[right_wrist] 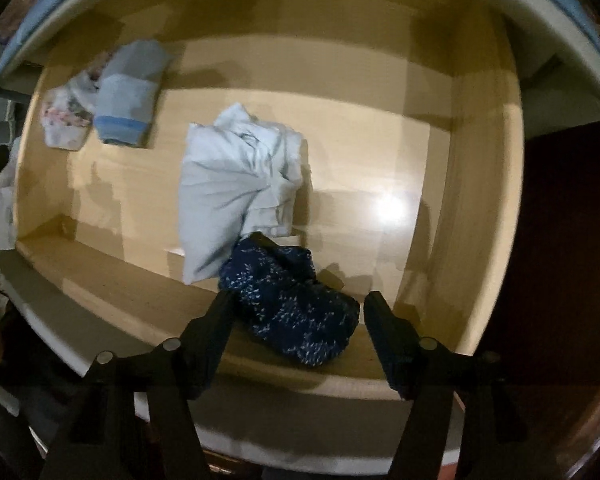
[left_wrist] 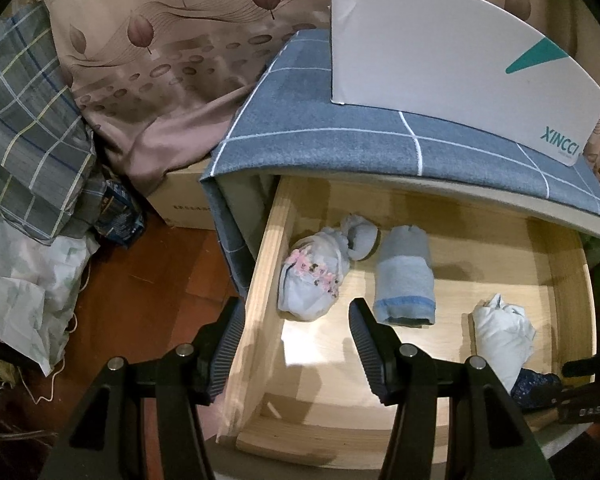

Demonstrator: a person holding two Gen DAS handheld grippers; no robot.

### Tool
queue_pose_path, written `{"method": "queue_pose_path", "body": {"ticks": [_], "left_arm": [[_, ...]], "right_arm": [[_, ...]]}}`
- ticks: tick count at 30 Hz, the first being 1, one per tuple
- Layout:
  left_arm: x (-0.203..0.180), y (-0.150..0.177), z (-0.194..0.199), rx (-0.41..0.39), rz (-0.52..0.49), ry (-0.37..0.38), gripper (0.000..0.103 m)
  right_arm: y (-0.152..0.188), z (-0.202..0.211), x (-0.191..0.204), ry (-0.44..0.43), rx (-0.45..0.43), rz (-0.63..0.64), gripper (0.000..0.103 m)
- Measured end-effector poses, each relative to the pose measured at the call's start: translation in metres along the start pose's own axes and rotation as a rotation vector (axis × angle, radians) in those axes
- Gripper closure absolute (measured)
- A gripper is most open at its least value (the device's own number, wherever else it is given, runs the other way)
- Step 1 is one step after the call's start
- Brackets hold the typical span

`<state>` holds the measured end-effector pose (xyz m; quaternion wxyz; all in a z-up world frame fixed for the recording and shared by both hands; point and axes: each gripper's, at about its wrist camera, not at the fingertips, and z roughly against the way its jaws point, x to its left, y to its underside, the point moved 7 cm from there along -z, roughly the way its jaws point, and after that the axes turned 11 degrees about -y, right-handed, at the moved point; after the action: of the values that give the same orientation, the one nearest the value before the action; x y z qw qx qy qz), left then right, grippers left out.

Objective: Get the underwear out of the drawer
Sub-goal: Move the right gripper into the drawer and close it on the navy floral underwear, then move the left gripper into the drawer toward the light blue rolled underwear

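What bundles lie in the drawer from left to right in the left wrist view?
Floral white bundle → grey roll with a blue hem → plain white bundle → dark blue speckled bundle, partly hidden at the right edge.

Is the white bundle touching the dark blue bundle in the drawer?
Touching. The right wrist view shows the white bundle lying against, partly over, the dark blue bundle.
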<state>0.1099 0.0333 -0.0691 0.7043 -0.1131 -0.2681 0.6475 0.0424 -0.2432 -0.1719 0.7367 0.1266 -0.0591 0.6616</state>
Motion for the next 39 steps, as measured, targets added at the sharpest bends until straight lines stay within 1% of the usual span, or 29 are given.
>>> {"method": "queue_pose_path", "body": {"ticks": [4,8,10,13,15,20,22,26,33,35,36,39], "left_arm": [[-0.001,0.0,-0.001,-0.001,-0.008,-0.004,0.048],[-0.004,0.0,-0.002,-0.001,-0.016,-0.008,0.048],[-0.004,0.001,-0.002,0.0,-0.019,-0.012,0.048],[-0.005,0.001,-0.003,0.001,-0.023,-0.015,0.048],[-0.005,0.001,-0.003,-0.002,-0.026,-0.02,0.048],[-0.007,0.001,-0.004,0.001,-0.039,-0.028,0.048],[-0.008,0.002,-0.004,0.002,-0.045,-0.033,0.048],[-0.009,0.002,-0.006,0.012,-0.047,-0.031,0.048],[-0.014,0.007,-0.011,0.053,-0.065,-0.021,0.048],[-0.018,0.008,-0.014,0.065,-0.076,-0.009,0.048],[-0.021,0.009,-0.014,0.068,-0.082,0.002,0.048],[-0.033,0.009,-0.015,0.063,-0.119,0.041,0.048]], "right_arm": [[0.002,-0.015,-0.002,-0.029,0.037,-0.019,0.037],[0.005,-0.03,-0.001,-0.016,0.064,-0.01,0.034],[0.005,-0.033,0.0,-0.012,0.057,-0.014,0.033],[0.007,-0.035,-0.005,-0.002,0.056,-0.022,0.04],[0.006,-0.035,-0.009,0.013,0.049,-0.03,0.052],[0.002,-0.027,-0.026,0.014,-0.01,-0.075,0.067],[0.001,-0.022,-0.033,0.038,-0.029,-0.078,0.068],[0.003,-0.016,-0.044,0.057,-0.065,-0.089,0.073],[0.009,-0.01,-0.045,0.077,-0.108,-0.057,0.074],[0.017,-0.012,-0.038,0.081,-0.12,-0.043,0.074],[0.019,-0.012,-0.039,0.08,-0.126,-0.039,0.074],[0.022,-0.012,-0.039,0.026,-0.137,-0.059,0.074]]}}
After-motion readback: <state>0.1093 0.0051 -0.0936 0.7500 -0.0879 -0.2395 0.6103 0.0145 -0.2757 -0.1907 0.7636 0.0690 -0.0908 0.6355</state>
